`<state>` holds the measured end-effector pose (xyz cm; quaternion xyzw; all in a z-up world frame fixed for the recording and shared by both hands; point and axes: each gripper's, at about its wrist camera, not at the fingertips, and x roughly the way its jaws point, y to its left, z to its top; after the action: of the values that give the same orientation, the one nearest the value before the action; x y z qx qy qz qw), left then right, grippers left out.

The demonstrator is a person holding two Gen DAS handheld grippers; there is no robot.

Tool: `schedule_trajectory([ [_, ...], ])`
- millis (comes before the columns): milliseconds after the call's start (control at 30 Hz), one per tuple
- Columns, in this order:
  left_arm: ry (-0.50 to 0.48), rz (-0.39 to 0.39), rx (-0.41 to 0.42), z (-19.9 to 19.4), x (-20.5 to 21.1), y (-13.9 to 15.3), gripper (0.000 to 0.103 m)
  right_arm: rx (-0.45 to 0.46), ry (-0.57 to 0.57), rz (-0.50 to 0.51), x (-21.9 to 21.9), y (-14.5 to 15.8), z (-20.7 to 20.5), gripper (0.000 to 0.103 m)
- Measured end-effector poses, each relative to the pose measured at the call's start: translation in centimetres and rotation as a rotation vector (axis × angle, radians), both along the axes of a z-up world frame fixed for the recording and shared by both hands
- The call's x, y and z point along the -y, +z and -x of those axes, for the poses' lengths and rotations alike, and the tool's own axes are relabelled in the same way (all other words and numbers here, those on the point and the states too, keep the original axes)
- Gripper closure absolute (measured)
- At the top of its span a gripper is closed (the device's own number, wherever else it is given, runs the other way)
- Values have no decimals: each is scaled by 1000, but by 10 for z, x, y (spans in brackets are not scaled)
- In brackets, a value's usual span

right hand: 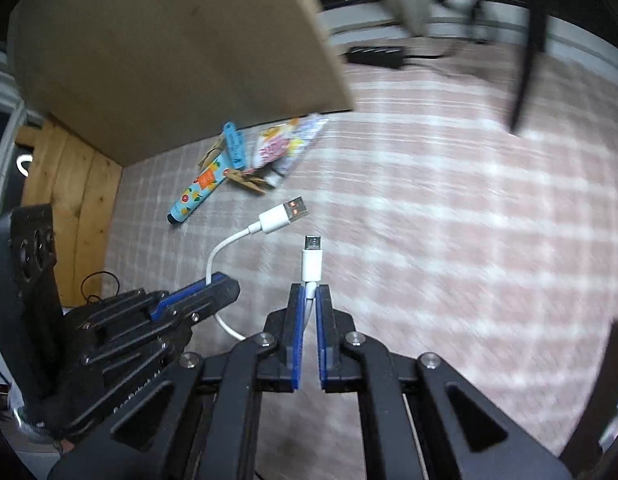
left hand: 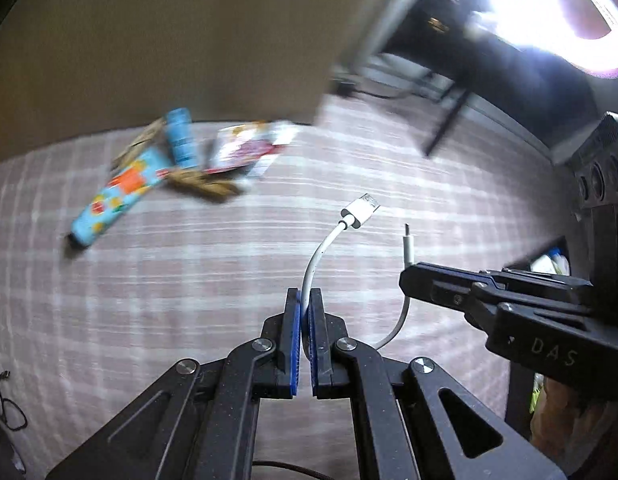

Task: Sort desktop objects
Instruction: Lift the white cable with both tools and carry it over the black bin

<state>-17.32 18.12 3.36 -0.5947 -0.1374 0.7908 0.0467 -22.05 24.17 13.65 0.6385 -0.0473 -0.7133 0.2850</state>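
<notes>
A short white USB cable (left hand: 317, 258) is held in the air between both grippers above the checked tablecloth (left hand: 189, 300). My left gripper (left hand: 307, 300) is shut on the cable near its USB-A plug (left hand: 359, 208). My right gripper (right hand: 309, 296) is shut on the cable (right hand: 225, 248) just behind the small plug (right hand: 312, 258). The cable loops down between them. The right gripper also shows in the left wrist view (left hand: 413, 280), and the left gripper in the right wrist view (right hand: 225, 286).
At the back lie a light blue patterned tube (left hand: 117, 196), a smaller blue tube (left hand: 181, 138), wooden clothespins (left hand: 207, 186) and a colourful sachet (left hand: 247, 148), next to a cardboard box (left hand: 169, 40). A black adapter (right hand: 375, 56) sits far back. A wooden panel (right hand: 73, 208) stands at the left.
</notes>
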Motion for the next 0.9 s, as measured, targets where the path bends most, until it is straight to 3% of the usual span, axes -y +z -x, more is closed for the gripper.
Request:
schedule_trajectory([
  [33,-22,-4,-6,-2,-16,8,100,-4,-25,3,-17,9,13,97],
  [67,-48,-5,-14,0,-34,13,100,-7,-42,10,-57,-2,2,97],
  [200,-193,2,-48,-1,-114,34,100,-36,-150,16,-142,16,-4,97],
  [233,-218,-6,-50,0,-130,36,100,-45,-185,13,-138,0,-9,97],
  [567,-534,-71,-93,-40,-308,92,100,-98,-433,-37,-307,30,-55,97],
  [700,-650,-74,-100,-63,-370,100,100,-99,-517,-75,-364,36,-81,97],
  [900,-773,-53,-80,-93,-426,89,99,-68,-590,-118,-415,29,-110,97],
])
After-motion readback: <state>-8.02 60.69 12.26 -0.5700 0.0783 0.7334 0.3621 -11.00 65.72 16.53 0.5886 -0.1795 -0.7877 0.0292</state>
